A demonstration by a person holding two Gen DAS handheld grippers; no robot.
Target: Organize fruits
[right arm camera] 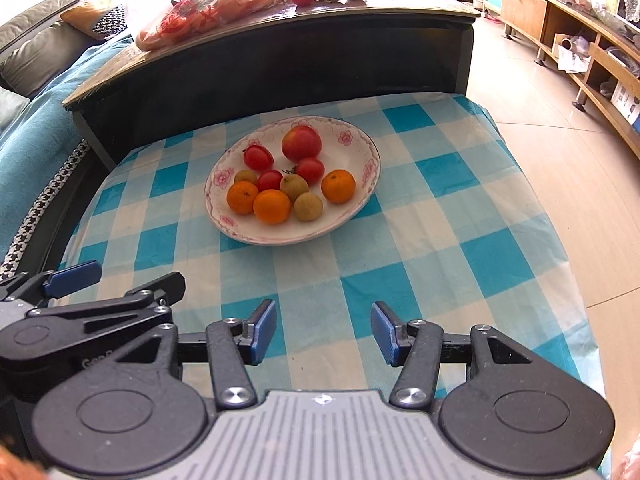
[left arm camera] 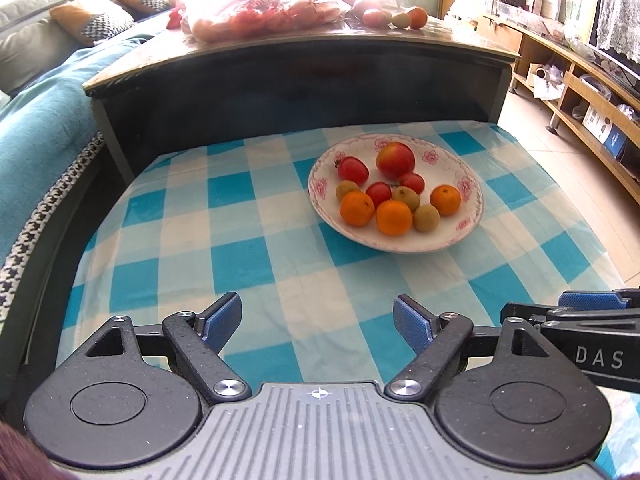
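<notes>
Left hand-held gripper [left arm camera: 318, 322] and right hand-held gripper [right arm camera: 323, 332] side by side, jaws apart, empty.

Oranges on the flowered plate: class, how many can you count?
3. Two oranges touch at the plate's near-left rim; the third sits apart on the right. None seems hidden.

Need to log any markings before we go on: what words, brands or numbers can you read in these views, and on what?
"DAS" on the black body of the right gripper, seen from the left wrist view.
"G" then unclear letters on the left gripper, seen from the right wrist view; partly hidden.
Boxes on the wooden shelf: print too small to read.
The plate bears only flowers.
</notes>
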